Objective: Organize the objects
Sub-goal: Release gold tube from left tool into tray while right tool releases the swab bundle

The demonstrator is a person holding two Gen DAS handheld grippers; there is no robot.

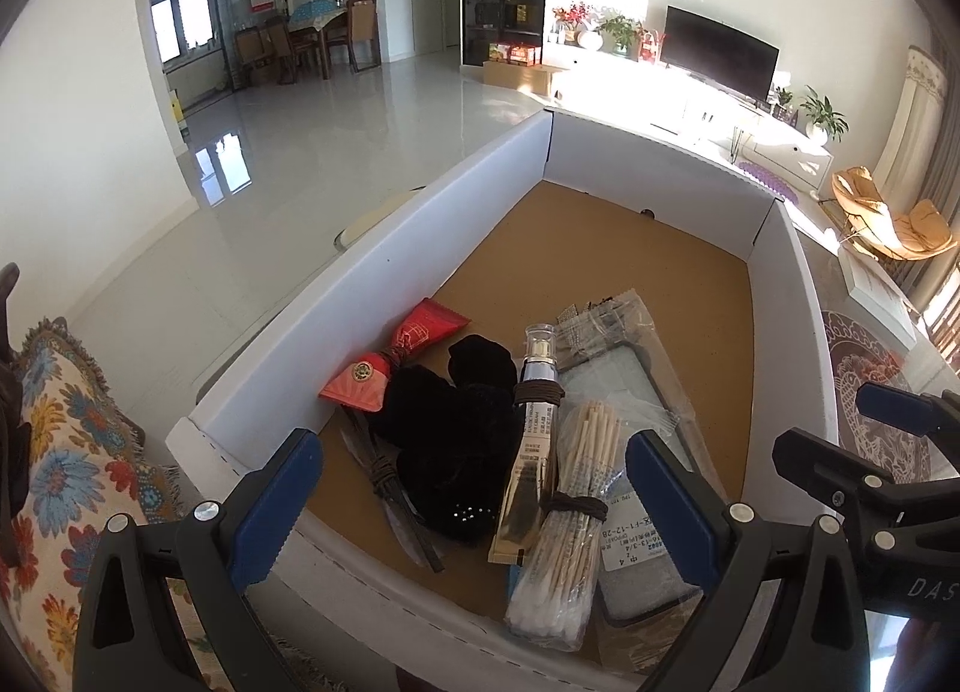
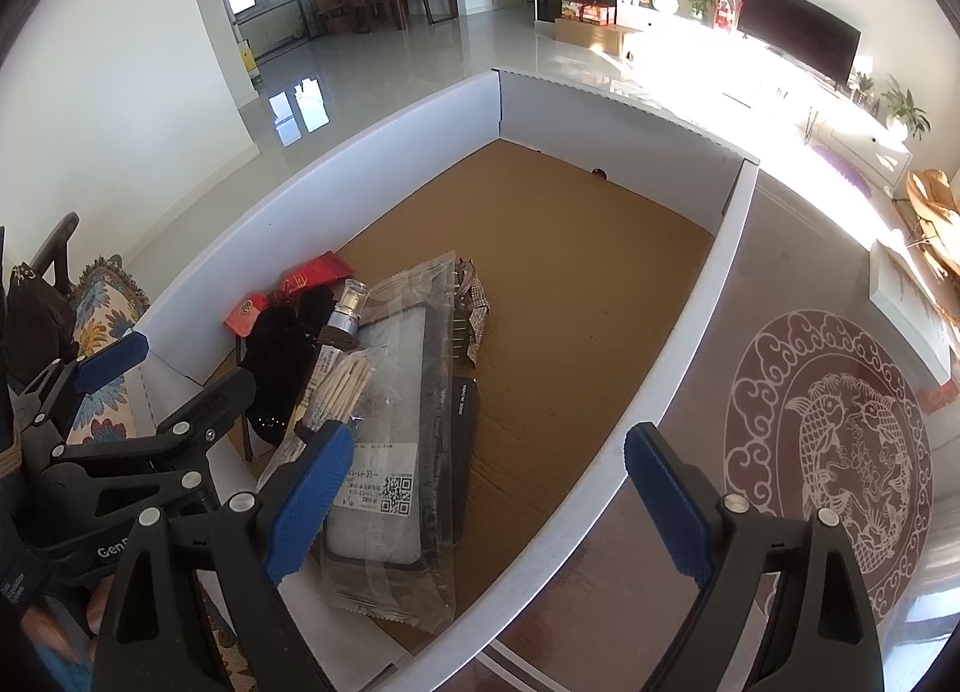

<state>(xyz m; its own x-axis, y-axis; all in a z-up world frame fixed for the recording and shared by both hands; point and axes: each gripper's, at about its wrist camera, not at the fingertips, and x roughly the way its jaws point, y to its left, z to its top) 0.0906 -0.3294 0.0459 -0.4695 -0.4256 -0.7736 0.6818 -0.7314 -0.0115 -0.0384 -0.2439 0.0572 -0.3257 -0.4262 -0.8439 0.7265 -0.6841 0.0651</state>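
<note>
A white-walled cardboard box [image 1: 480, 200] [image 2: 390, 152] with a brown floor holds a pile at its near left. In the pile lie a red tube [image 1: 396, 359], a black cloth pouch [image 1: 456, 428], a gold bottle [image 1: 534, 422], a tied bundle of cotton swabs [image 1: 570, 512] [image 2: 345, 380] and a bagged grey phone case [image 1: 636, 440] [image 2: 384, 452]. My left gripper [image 1: 474, 506] [image 2: 174, 374] hangs open over the pouch and swabs. Above the box's near right part, my right gripper [image 2: 489, 497] [image 1: 846, 428] is open and holds nothing.
A black slab [image 2: 465, 428] and a rhinestone clip [image 2: 471, 308] lie beside the bag. The box's far half shows bare brown floor. A glossy table with a fish emblem [image 2: 828, 452] lies to the right. A floral cushion [image 1: 72, 440] sits to the left.
</note>
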